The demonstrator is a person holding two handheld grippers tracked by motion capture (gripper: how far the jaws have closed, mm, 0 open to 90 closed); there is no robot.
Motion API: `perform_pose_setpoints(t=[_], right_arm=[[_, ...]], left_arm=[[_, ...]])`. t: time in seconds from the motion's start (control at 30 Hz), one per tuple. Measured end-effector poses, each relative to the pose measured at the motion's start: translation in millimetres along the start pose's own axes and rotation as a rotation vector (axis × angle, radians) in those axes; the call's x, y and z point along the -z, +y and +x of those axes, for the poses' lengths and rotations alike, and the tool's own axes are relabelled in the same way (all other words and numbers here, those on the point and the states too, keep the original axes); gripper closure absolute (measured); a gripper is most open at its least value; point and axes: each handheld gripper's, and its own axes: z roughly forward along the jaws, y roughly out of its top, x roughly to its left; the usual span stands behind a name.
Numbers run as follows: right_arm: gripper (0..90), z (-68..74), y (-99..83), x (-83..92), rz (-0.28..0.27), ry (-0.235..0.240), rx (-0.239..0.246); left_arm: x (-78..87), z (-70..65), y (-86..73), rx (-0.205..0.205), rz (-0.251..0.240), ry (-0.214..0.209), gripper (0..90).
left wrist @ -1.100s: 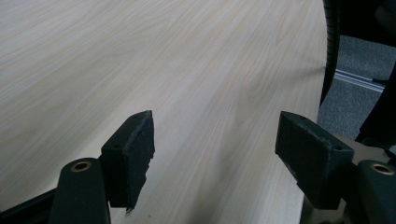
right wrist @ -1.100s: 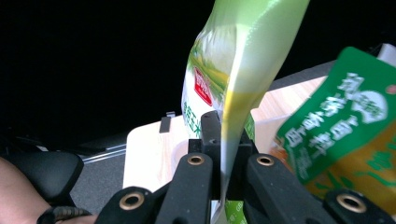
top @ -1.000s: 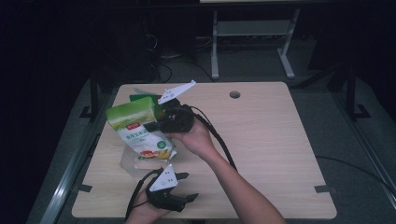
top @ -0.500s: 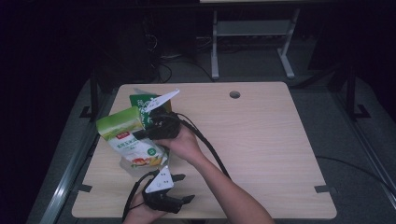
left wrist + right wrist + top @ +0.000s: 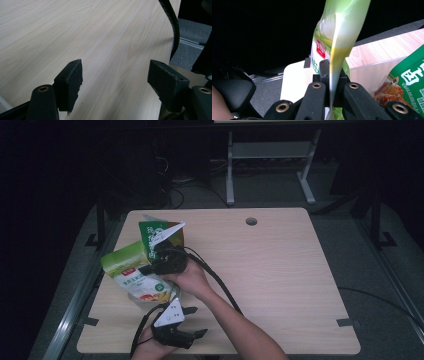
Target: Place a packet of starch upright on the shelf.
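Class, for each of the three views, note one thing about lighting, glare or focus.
High view: table lit, surroundings nearly black. Left gripper view: even light on the wood grain, open jaws soft-edged up close. Right gripper view: bright glare down the light green packet against a black backdrop.

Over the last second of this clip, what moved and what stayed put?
The right hand-held gripper, shut on the light green snack bag, carried it toward the table's left edge and nearer the person, uncovering the dark green bag behind it. Its grip did not change. The left hand-held gripper stayed open and idle at the near edge of the table.
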Motion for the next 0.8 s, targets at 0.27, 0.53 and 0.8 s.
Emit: perform_pose_setpoints(t=[0.27, 0.53, 0.8], right_arm=[[89.9, -2.8, -4.5, -4.5, 0.012, -0.004, -0.002], [89.9, -4.2, -7.6, -8.5, 0.016, -0.001, -0.008], [89.8, -7.6, -13.3, -12.0, 0.022, -0.001, -0.011]], left_arm=[[-0.1, -0.1, 0.2, -0.002, -0.002, -0.001, 28.0], [-0.1, 0.3, -0.3, -0.012, 0.004, 0.001, 28.0], [-0.8, 0.5, -0.3, -0.013, 0.004, -0.005, 28.0]])
